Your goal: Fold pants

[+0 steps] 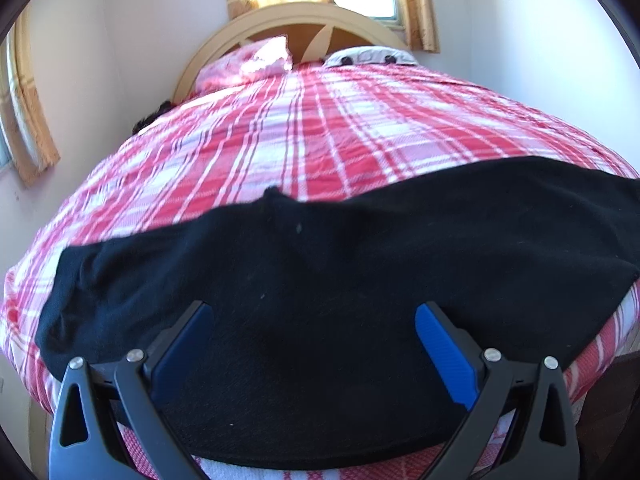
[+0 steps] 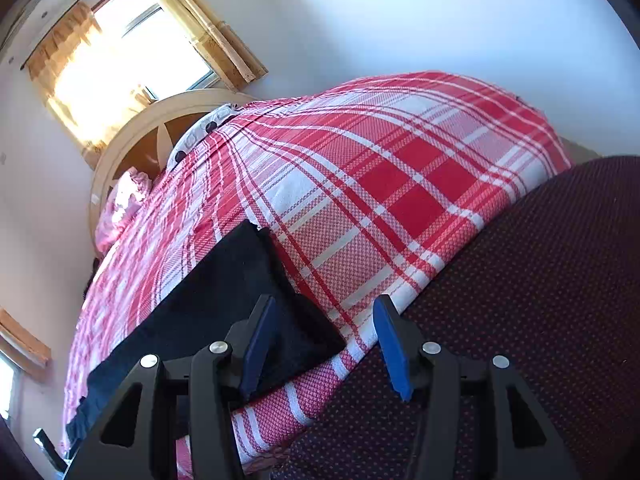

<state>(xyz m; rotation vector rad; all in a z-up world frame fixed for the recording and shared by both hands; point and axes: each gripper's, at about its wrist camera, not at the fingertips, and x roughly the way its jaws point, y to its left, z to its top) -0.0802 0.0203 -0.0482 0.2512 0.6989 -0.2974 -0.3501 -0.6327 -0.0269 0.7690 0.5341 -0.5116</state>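
Note:
Black pants (image 1: 320, 264) lie flat across the near edge of a bed with a red and white plaid cover (image 1: 320, 128). My left gripper (image 1: 314, 312) hovers over the middle of the pants. Its blue pads (image 1: 444, 352) stand wide apart and grip nothing. In the right wrist view the pants (image 2: 224, 296) stretch away to the left, and one end corner lies near the bed's edge. My right gripper (image 2: 325, 304) is open at that corner. The left pad (image 2: 258, 344) is over the black cloth and the right pad (image 2: 390, 348) is beyond it, neither pressing.
A rounded wooden headboard (image 1: 248, 24) with a pink pillow (image 1: 256, 62) and a pale spotted pillow (image 1: 368, 56) closes the far end. Curtained windows (image 2: 120, 60) are behind and at the left. Dark maroon dotted fabric (image 2: 540, 280) lies beside the bed's near right edge.

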